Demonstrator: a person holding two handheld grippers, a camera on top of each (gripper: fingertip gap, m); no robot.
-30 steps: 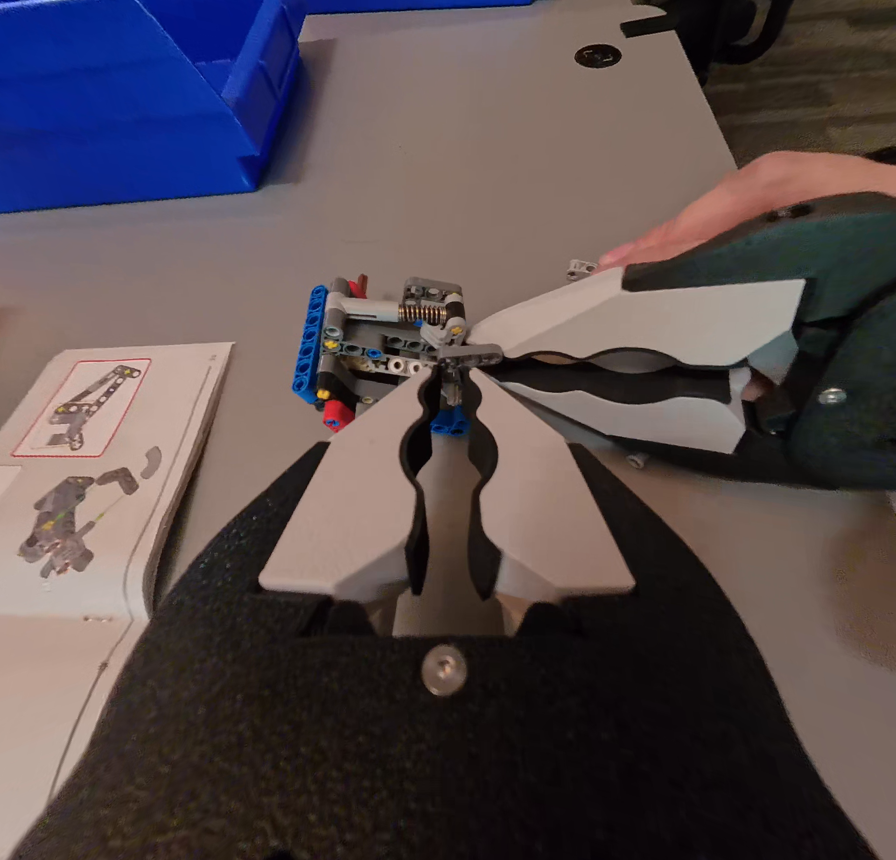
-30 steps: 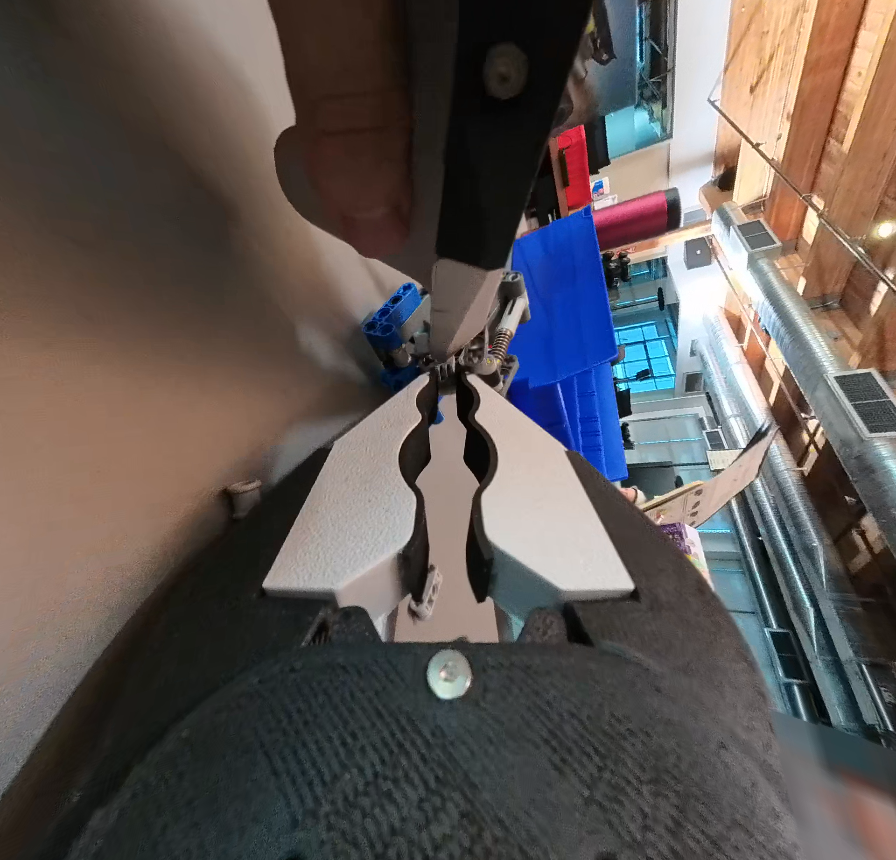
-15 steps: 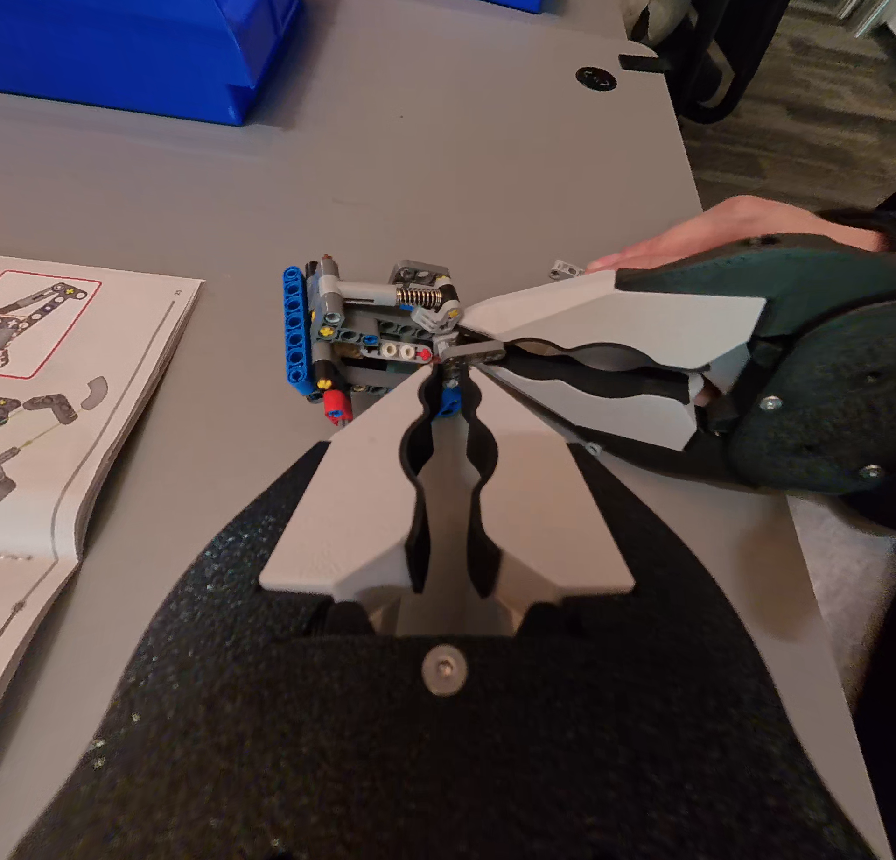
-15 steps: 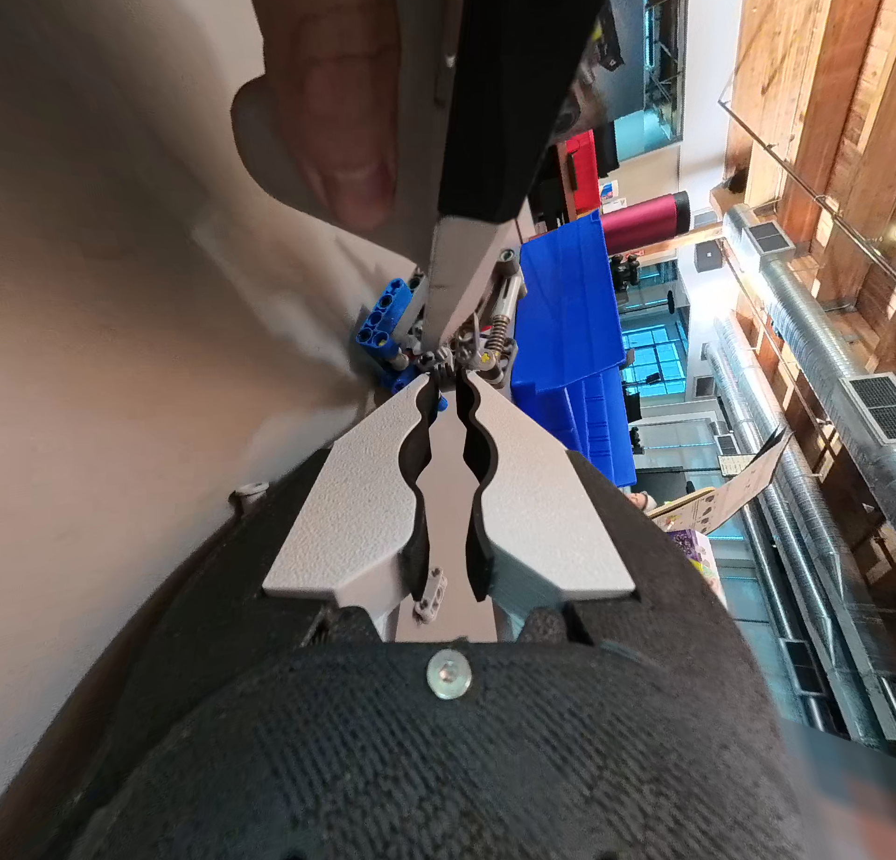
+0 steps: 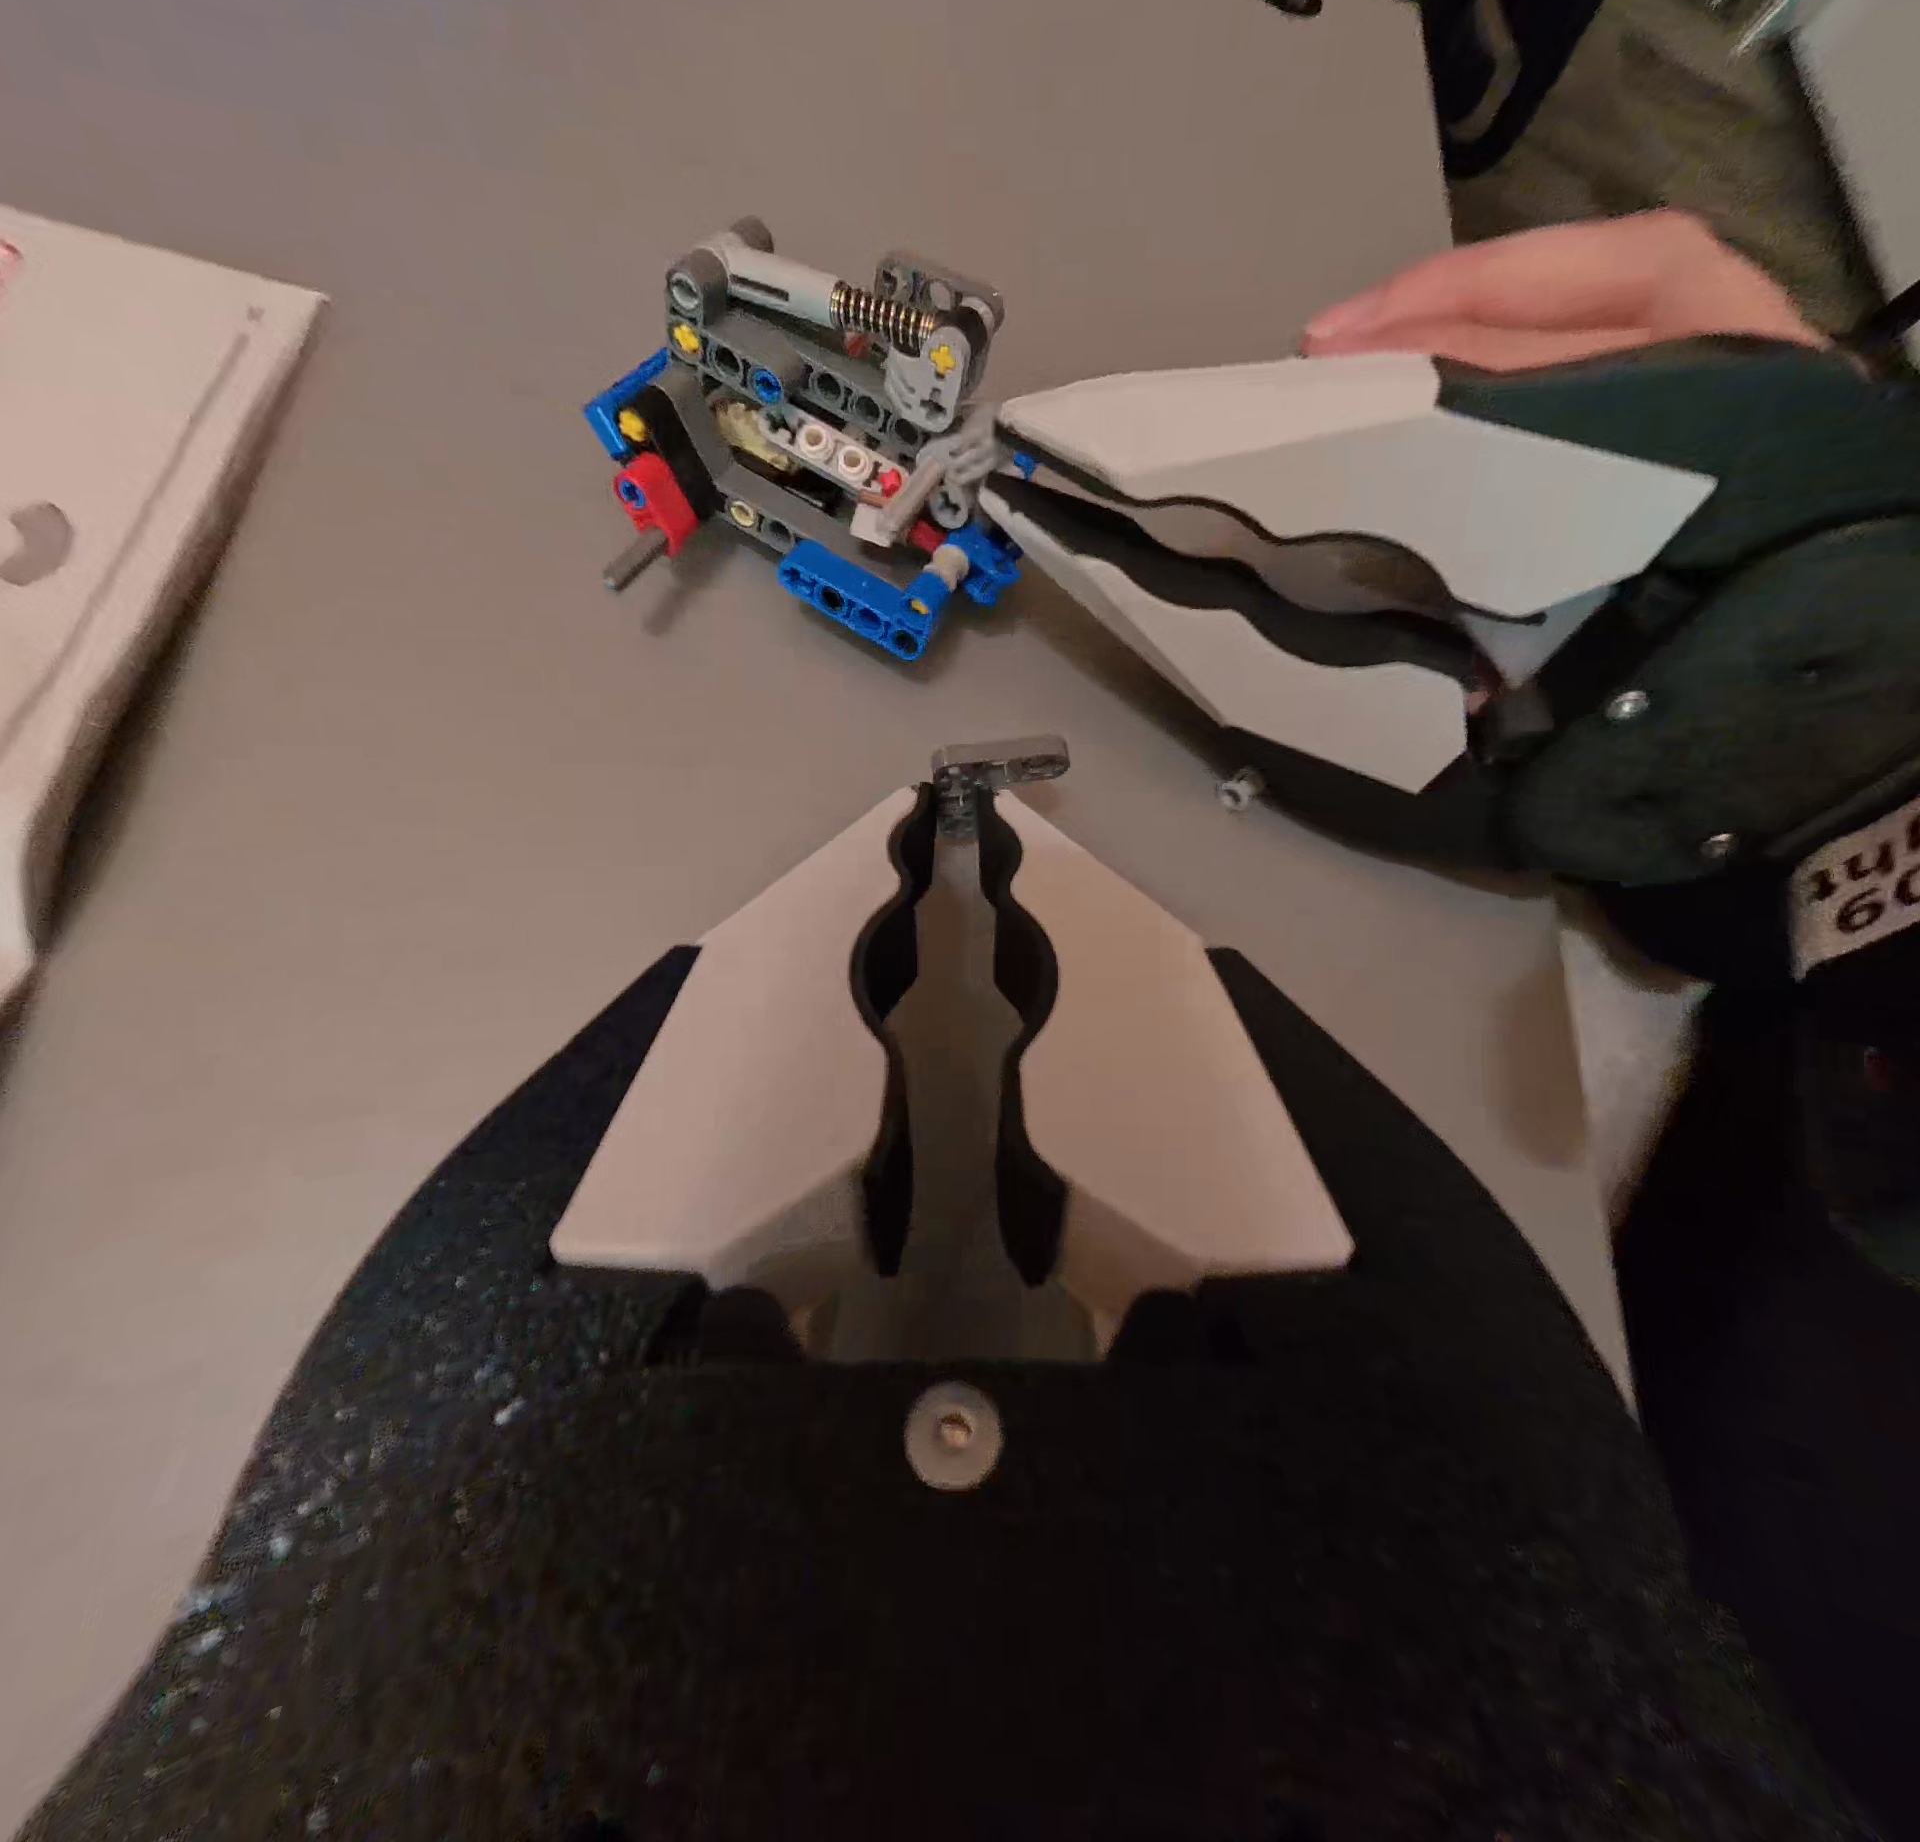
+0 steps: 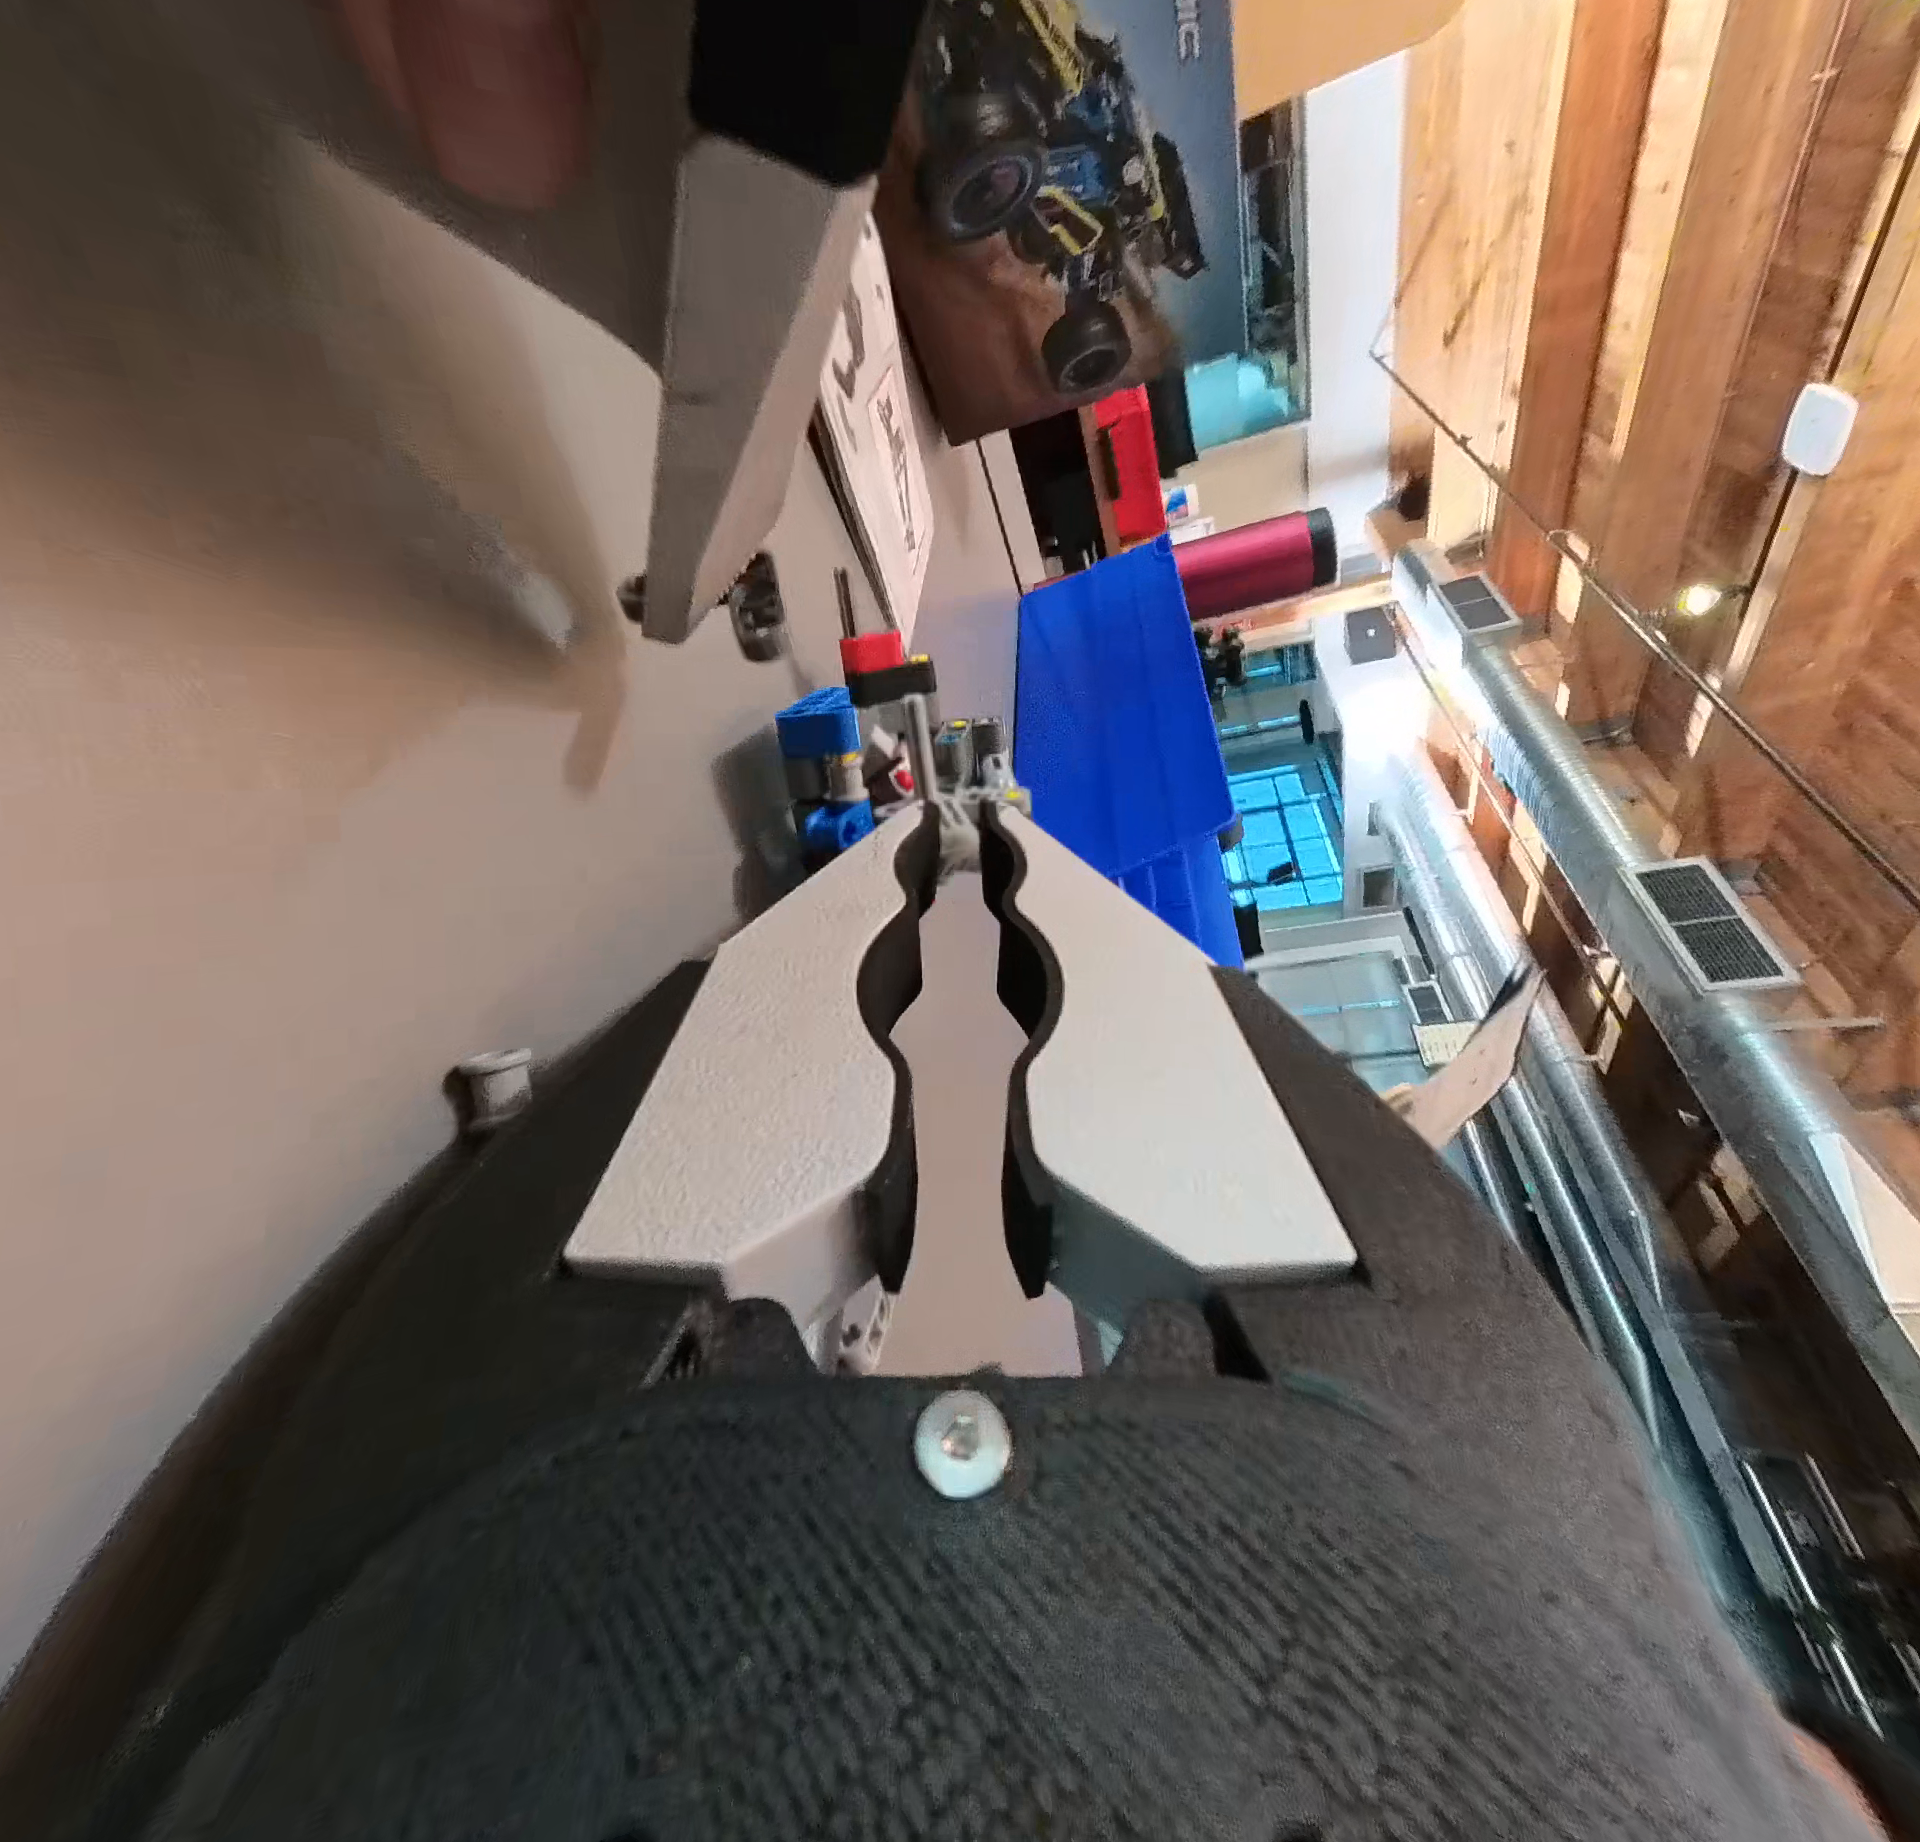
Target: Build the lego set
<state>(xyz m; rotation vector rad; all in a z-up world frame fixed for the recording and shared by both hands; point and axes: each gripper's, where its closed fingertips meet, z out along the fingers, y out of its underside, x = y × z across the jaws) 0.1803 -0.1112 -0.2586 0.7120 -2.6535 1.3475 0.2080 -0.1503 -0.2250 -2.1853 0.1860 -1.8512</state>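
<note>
Left wrist view: grey table (image 5: 416, 857) fills most of the frame. White instruction booklet (image 5: 114, 462) lies at its left edge. Right wrist view adds blue bins (image 6: 1112, 712) standing past the model, a box with a printed picture of a toy car (image 6: 1060, 182), and a dark red bottle (image 6: 1262, 551) farther back.

Toy brick model (image 5: 821, 442) sits on the table, grey and blue beams, a red piece at its left corner, a metal spring along the top. Well apart from the left gripper, touching the right one.

Right gripper (image 5: 987, 473): tongs nearly closed, tips clamped on a light grey piece at the model's right end. The right wrist view shows the same pinch (image 6: 961, 836). A hand (image 5: 1558, 280) lies along its upper side.

Left gripper (image 5: 958, 805): tongs narrow, pads pressed on one arm of a small grey L-shaped beam (image 5: 997, 758); the other arm sticks out to the right beyond the tips. It appears lifted clear of the table, though the angle is poor.

Small light grey peg (image 5: 1236, 786) lies loose on the table, just beside the right gripper's lower finger.
</note>
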